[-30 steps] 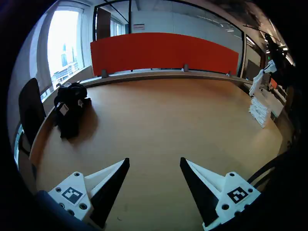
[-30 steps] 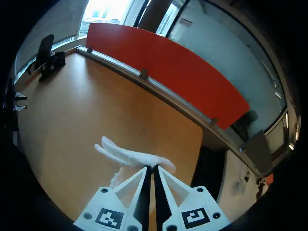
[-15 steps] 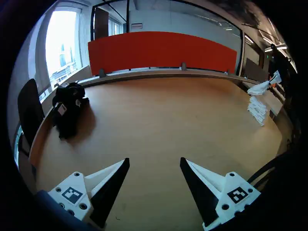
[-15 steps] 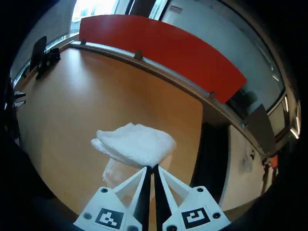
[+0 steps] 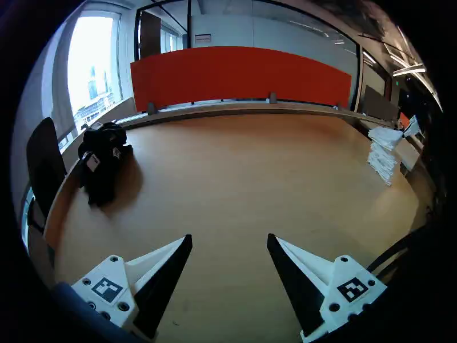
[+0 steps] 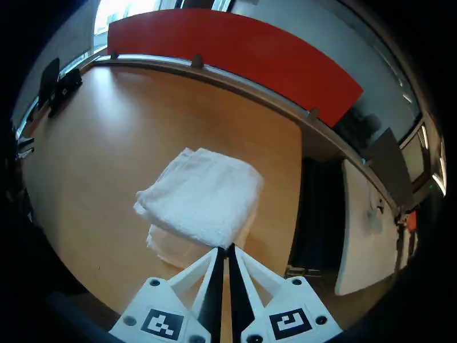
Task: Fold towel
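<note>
towel (image 6: 200, 194), folded, is pinched at its near corner by the right gripper (image 6: 227, 248), jaws closed tight on it. it sits over a white stack (image 6: 163, 247) near the right edge of the table (image 6: 103, 131). left gripper (image 5: 228, 240) jaws wide, holding nothing, over bare wood. risk: a skewed release could drop it crooked, open the fold, or tip the stack off that edge. tag (image 5: 92, 162) on the black bag (image 5: 103, 171) is too small to read.

Fluffy cloth towel (image 6: 200, 197), smooth matt wood tbl (image 5: 240, 171)
</note>
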The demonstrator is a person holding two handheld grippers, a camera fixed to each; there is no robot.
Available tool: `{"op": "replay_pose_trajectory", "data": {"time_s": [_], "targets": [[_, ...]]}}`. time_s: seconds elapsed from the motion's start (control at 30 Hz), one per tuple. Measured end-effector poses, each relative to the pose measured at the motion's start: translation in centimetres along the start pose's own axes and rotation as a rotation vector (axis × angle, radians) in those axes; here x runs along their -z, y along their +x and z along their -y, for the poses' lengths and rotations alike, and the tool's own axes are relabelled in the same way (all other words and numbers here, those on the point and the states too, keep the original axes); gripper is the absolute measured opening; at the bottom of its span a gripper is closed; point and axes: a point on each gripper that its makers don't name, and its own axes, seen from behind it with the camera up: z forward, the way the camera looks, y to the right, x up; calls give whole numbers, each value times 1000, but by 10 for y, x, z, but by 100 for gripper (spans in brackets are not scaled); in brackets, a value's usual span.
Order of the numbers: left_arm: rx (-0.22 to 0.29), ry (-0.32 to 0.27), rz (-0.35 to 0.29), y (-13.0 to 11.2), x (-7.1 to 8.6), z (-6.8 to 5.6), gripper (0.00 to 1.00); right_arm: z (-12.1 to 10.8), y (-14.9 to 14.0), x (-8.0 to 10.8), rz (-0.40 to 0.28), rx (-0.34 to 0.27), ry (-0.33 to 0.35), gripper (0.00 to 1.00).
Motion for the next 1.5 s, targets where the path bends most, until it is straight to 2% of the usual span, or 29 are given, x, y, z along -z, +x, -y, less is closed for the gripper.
{"op": "replay_pose_trajectory", "data": {"time_s": [0.4,0.87,1.5], "targets": [[0,5,4,-3,2,2,97,-3,-26,-5,58,-22,-1,5],[-2,9,6,-4,4,2,97,1,-42,-13,97,-47,1,5],[-3,27,14,-7,10,7,98,3,-67,-40,156,-97,-18,5]]}}
